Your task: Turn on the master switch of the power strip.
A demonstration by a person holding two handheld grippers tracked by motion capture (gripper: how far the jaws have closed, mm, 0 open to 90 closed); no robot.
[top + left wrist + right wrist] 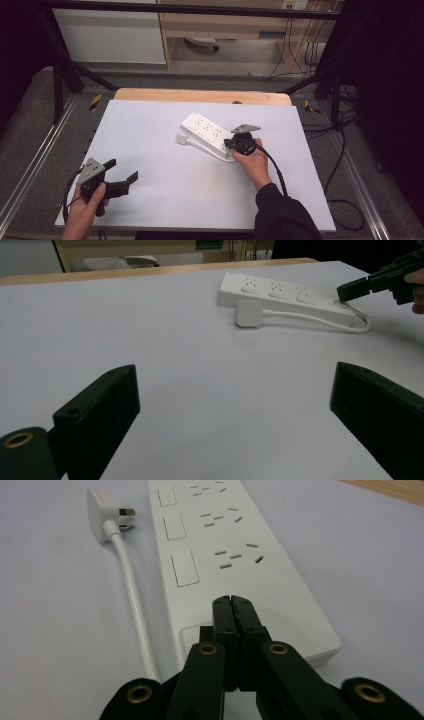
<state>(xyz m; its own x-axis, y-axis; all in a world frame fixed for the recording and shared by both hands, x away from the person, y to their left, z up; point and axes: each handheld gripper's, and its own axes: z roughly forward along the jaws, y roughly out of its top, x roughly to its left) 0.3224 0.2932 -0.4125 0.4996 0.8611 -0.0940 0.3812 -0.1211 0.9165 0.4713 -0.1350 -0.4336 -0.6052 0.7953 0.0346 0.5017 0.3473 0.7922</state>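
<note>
Right hand-held gripper (pixel 234 611) pressed together, tips on white power strip (pixel 240 555), left hand-held gripper (pixel 122 170) spread wide, empty

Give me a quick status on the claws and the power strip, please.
Right claw shut, tips on the power strip near its switch end. Left claw open, idle. Plug lies beside strip; nothing in the way.

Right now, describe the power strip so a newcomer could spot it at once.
Start at the white table and look toward its far right. The power strip lies there at a slant beside the right claw: a long white bar with three socket groups, its white plug lying unplugged alongside.
</note>
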